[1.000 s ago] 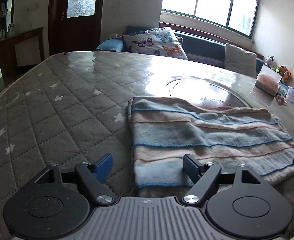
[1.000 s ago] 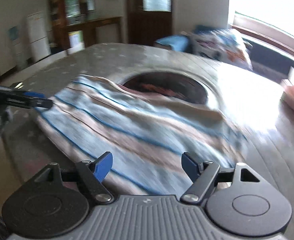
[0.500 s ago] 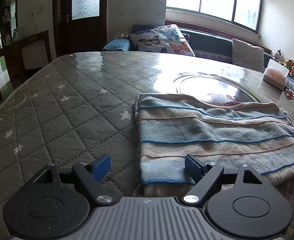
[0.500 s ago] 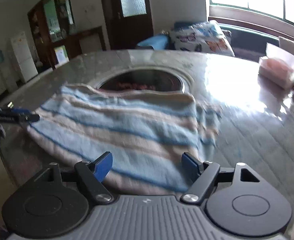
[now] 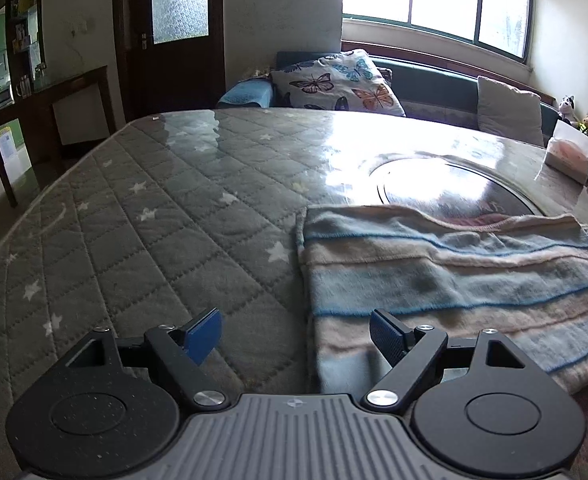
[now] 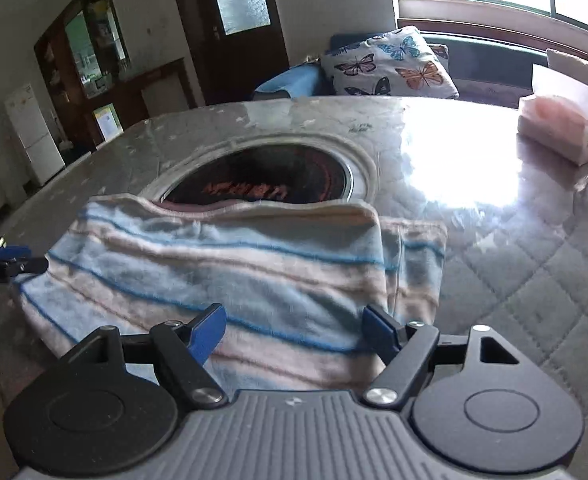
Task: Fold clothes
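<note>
Both grippers hovering wide open at the near edge of the striped garment

Left gripper (image 5: 295,330) is straddling the striped garment (image 5: 433,276)'s left corner, jaws wide, empty; right gripper (image 6: 294,330) is sitting over its right end, equally near. The garment is lying long-side across the quilted tabletop (image 5: 154,220). Beyond it are a round inset (image 6: 262,184) and a tissue pack (image 6: 557,128); nothing is blocking.

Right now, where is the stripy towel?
The towel lies folded on the quilted table, just ahead of both open grippers, its far edge overlapping the round glass plate.
</note>
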Demonstrator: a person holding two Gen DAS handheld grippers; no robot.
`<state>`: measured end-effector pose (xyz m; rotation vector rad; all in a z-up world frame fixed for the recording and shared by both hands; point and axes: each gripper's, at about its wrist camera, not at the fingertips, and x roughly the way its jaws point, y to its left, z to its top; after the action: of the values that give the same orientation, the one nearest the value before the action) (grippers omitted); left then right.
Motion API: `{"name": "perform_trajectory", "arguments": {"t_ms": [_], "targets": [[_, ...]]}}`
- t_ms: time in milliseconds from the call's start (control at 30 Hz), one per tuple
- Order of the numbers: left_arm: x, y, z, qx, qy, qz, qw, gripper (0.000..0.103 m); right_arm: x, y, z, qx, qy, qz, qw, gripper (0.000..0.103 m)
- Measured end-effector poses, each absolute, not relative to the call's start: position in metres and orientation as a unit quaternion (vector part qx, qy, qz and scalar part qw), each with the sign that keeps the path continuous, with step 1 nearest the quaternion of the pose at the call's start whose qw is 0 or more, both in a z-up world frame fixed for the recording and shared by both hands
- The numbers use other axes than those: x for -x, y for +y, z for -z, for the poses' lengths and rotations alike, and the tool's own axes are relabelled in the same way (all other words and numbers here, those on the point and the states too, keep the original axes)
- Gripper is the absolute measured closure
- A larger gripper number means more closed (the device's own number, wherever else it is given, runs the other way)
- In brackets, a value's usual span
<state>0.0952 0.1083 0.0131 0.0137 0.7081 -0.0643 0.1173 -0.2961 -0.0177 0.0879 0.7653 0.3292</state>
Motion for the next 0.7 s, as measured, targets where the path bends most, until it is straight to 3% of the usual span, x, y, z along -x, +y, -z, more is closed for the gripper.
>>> {"name": "perform_trajectory", "arguments": {"t_ms": [700], "targets": [[-0.151,0.11,-0.009,-0.014,0.356,0.014,0.934,0.02,-0.199,-0.282,0.028,-0.052,0.368,-0.151,0.916,0.019]]}}
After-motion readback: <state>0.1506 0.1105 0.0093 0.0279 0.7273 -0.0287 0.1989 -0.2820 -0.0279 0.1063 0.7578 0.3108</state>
